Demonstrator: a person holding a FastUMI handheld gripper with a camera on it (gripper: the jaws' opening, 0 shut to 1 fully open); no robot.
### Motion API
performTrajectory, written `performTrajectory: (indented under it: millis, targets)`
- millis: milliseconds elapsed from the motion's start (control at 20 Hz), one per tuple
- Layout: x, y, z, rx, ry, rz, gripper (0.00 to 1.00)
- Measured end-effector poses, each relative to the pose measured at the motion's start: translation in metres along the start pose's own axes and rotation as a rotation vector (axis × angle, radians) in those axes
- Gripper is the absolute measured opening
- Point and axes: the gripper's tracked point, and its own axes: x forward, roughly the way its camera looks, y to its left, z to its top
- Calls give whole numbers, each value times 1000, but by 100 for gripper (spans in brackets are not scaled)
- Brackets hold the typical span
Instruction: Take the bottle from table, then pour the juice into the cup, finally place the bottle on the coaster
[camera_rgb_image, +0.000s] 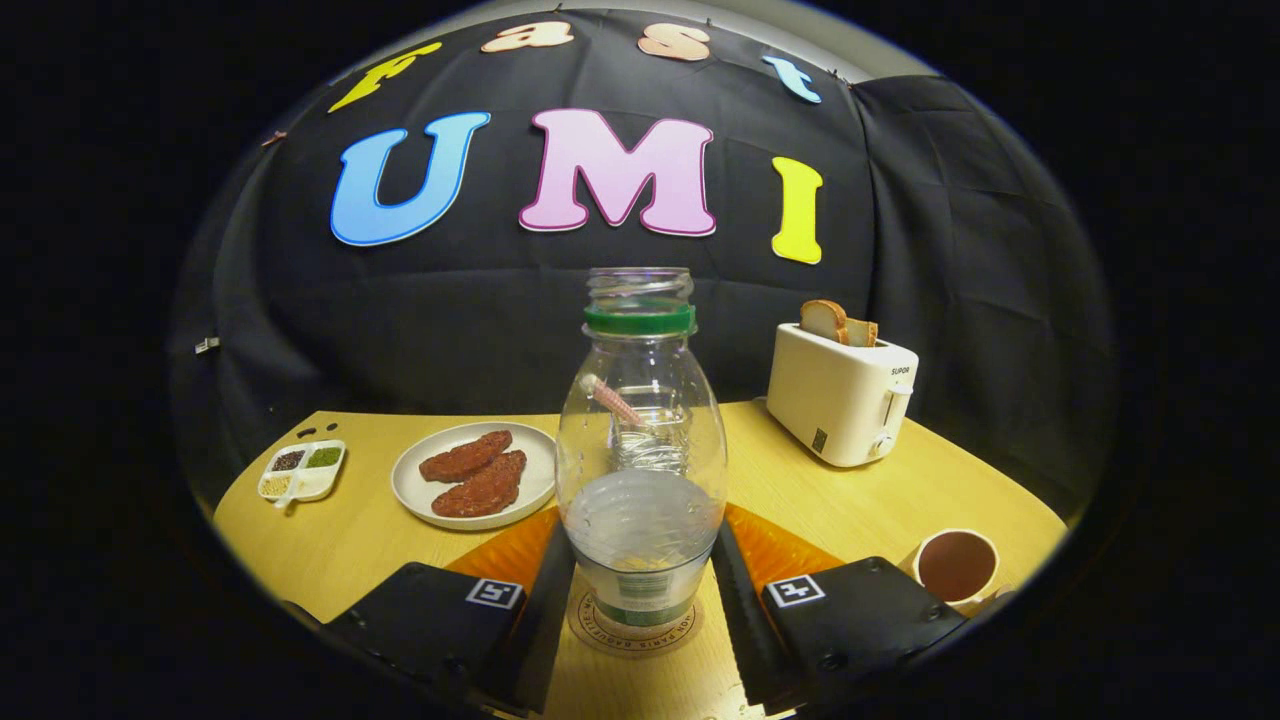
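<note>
A clear plastic bottle (640, 440) with a green neck ring and no cap stands upright between my fingers, its base on a round cork coaster (600, 628). Little or no liquid shows inside it. My gripper (642, 545) is shut on the bottle, one finger against each side of its lower body. A pale cup (955, 565) holding dark liquid sits on the table just right of the right finger.
Beyond the left finger, a white plate (415, 490) carries two brown patties. Farther left lies a small divided tray (302, 470) of seasonings. A cream toaster (840, 395) with bread slices stands at the back right. The wooden table (860, 510) ends at the black cloth wall.
</note>
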Motion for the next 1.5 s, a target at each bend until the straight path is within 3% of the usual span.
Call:
performTrajectory:
  millis: [250,600,650,700,1150,1500]
  targets:
    - [5,3,-5,-5,7,-4,73]
    - [2,-1,-6,-10,17,-39,80]
    - [2,0,-6,-9,20,-35,86]
    - [-1,2,-3,-13,17,-27,99]
    - [-48,1,10,-52,-6,-52,98]
    - [-117,7,44,13,-70,-42,98]
